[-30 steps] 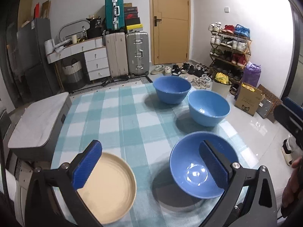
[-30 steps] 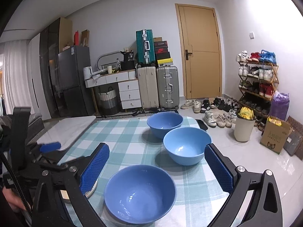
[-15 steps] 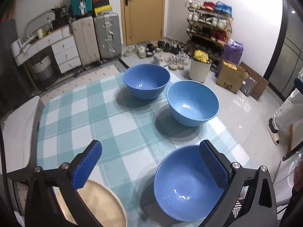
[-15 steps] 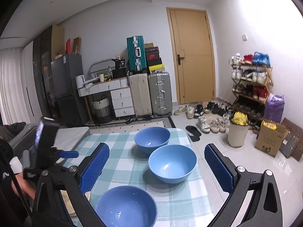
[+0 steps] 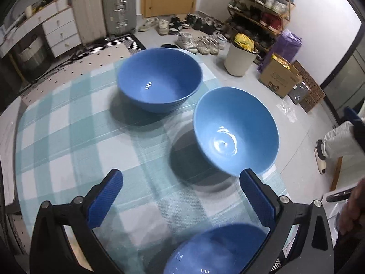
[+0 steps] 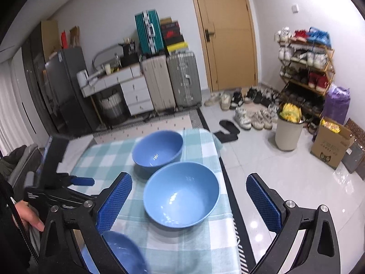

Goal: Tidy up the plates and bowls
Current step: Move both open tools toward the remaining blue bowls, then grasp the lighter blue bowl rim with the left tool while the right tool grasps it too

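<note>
Three blue bowls stand on a green checked tablecloth (image 5: 68, 137). In the left wrist view the far bowl (image 5: 159, 82) and the middle bowl (image 5: 236, 130) lie ahead; the near bowl (image 5: 216, 251) is low between the fingers. My left gripper (image 5: 180, 199) is open and empty above the cloth. In the right wrist view the middle bowl (image 6: 181, 194) sits just ahead of my open, empty right gripper (image 6: 189, 202); the far bowl (image 6: 157, 151) is behind it and the near bowl (image 6: 123, 253) is at the bottom left. The beige plate is out of view.
The table's right edge (image 6: 225, 182) drops to a tiled floor. Suitcases (image 6: 168, 82), a drawer unit (image 6: 134, 91), a door (image 6: 228, 34), a shoe rack (image 6: 305, 61), a bin (image 6: 288, 130) and a cardboard box (image 6: 330, 146) stand beyond. The left gripper's body (image 6: 57, 180) is at the left.
The left gripper has moved forward over the table; the near bowl slid to the bottom edge and the beige plate left the view. The right gripper also advanced toward the middle bowl.
</note>
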Action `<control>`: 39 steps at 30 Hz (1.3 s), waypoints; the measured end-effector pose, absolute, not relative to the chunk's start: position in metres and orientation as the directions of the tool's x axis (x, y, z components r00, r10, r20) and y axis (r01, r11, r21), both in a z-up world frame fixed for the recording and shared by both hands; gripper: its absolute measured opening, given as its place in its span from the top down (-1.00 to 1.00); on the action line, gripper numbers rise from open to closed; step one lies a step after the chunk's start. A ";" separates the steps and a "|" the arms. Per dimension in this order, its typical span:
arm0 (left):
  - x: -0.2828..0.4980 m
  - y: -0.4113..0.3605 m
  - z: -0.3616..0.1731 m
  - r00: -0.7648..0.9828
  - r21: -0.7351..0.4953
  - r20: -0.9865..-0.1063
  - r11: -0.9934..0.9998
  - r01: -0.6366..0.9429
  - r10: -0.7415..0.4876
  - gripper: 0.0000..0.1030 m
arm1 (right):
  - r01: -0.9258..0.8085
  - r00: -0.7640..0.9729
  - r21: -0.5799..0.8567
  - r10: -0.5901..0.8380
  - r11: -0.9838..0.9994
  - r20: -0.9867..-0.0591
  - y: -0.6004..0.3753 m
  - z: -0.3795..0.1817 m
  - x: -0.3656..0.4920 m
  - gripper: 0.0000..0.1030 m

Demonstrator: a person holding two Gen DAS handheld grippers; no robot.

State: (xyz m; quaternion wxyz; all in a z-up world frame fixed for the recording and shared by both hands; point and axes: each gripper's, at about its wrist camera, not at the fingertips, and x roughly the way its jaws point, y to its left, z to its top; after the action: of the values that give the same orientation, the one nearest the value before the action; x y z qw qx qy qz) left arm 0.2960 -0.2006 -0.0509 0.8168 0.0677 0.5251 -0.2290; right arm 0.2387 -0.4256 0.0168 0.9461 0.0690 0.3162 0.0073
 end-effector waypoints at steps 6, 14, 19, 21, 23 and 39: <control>0.318 -0.226 -0.066 0.309 -0.107 -0.911 0.882 0.459 -0.271 -0.96 | 0.033 0.729 0.136 0.069 0.990 -0.681 -0.442 -0.033 0.294 -0.98; 0.337 -0.238 -0.082 0.230 -0.160 -0.927 0.868 0.469 -0.295 -0.86 | 0.057 0.633 0.158 0.086 0.986 -0.770 -0.464 -0.089 0.346 -0.98; 0.340 -0.246 -0.088 0.210 -0.159 -0.935 0.866 0.475 -0.287 -0.83 | 0.067 0.593 0.164 0.093 0.984 -0.800 -0.469 -0.113 0.362 -0.97; 0.342 -0.248 -0.091 0.185 -0.185 -0.935 0.862 0.472 -0.302 -0.70 | 0.070 0.581 0.169 0.098 0.983 -0.808 -0.470 -0.119 0.367 -0.96; 0.344 -0.249 -0.094 0.160 -0.212 -0.935 0.860 0.464 -0.316 -0.47 | 0.056 0.568 0.181 0.117 0.982 -0.815 -0.469 -0.125 0.369 -0.92; 0.348 -0.250 -0.103 0.077 -0.296 -0.928 0.846 0.443 -0.365 0.42 | 0.068 0.488 0.247 0.183 0.967 -0.853 -0.470 -0.147 0.372 0.03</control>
State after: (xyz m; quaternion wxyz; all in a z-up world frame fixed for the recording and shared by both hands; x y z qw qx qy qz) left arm 0.3484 -0.2503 -0.1030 0.7331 0.0315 0.6209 -0.2756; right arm 0.3719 -0.4700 -0.1471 0.8535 0.1245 0.5049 0.0338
